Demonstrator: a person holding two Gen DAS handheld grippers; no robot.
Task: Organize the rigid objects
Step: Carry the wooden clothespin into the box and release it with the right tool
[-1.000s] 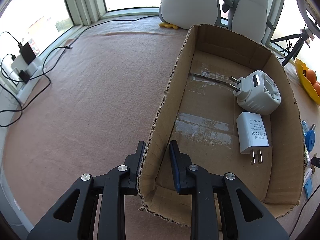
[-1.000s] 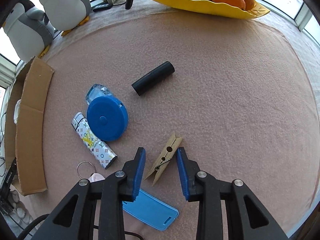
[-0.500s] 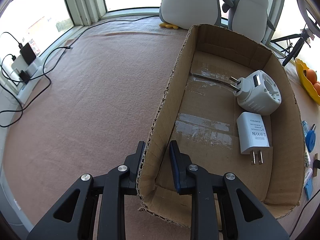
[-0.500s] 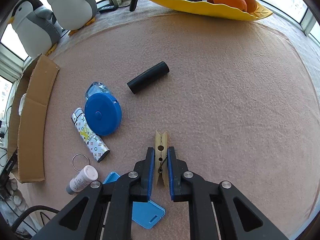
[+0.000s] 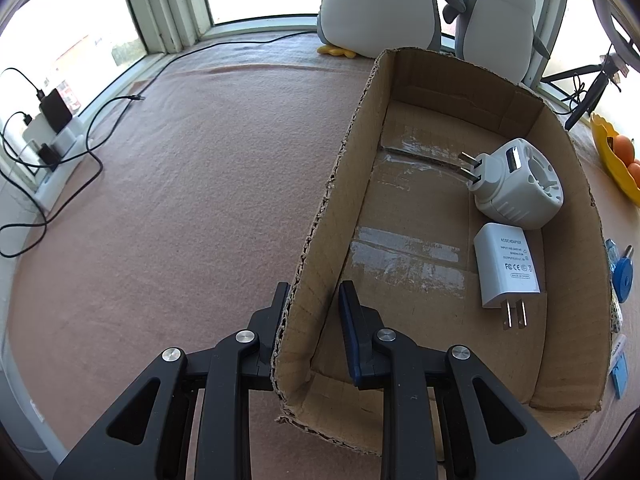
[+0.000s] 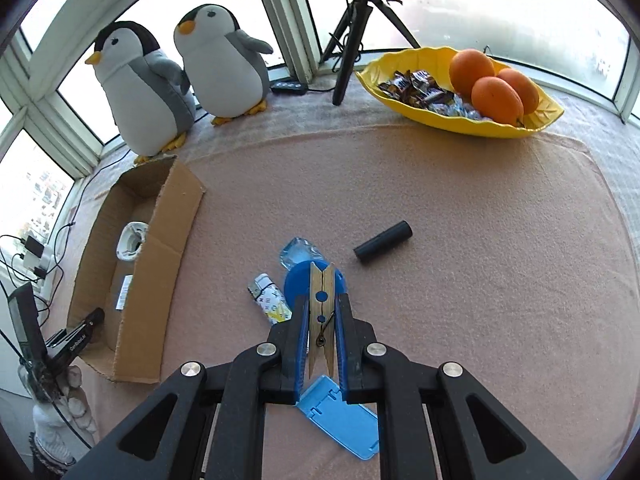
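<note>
Right gripper [image 6: 322, 316] pinching peg [image 6: 321, 312] — could be slipping out; left gripper [image 5: 313, 300] clamping box [image 5: 320, 240] wall — may be buckling.

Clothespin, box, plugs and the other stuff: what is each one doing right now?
Clothespin: pinched in the right gripper, lifted.
Cardboard box: open top, its side wall between the left gripper jaws.
Round white adapter: lying in the box.
Flat white charger: lying in the box, prongs out.
Black tube: lying on the cloth.
Blue round case: flat on the cloth.
</note>
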